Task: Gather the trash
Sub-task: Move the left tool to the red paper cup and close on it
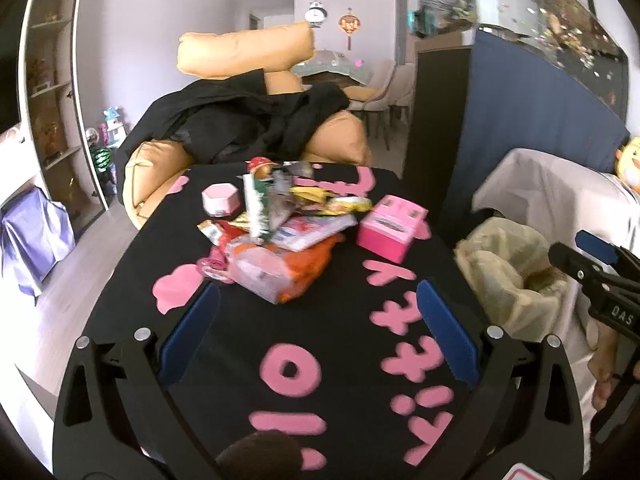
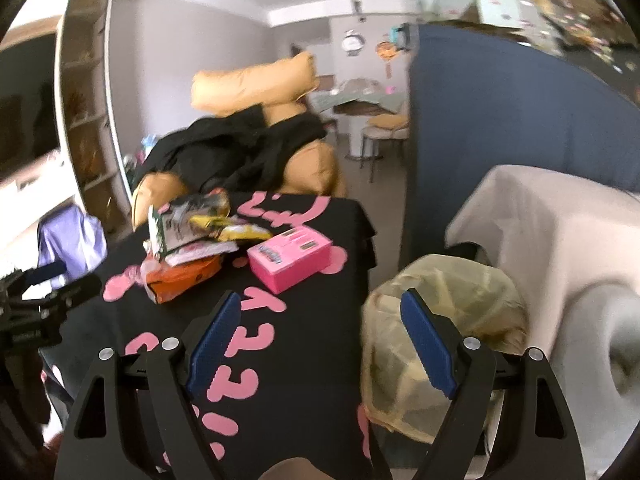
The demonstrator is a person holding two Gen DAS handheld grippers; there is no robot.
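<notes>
While both claws gape empty, only the left wrist view shows the hexagonal pink box (image 1: 221, 199) (beside the wrappers (image 1: 280, 216)).

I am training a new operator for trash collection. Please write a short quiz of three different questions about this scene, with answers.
1. True or false: the left gripper is open and holds nothing.
2. Which lies nearest the bin bag? A) pink box B) orange wrapper C) pink hexagonal case
3. Fill in: the trash pile lies on a black cloth with ____ letters.

Key: 1 true; 2 A; 3 pink.
</notes>
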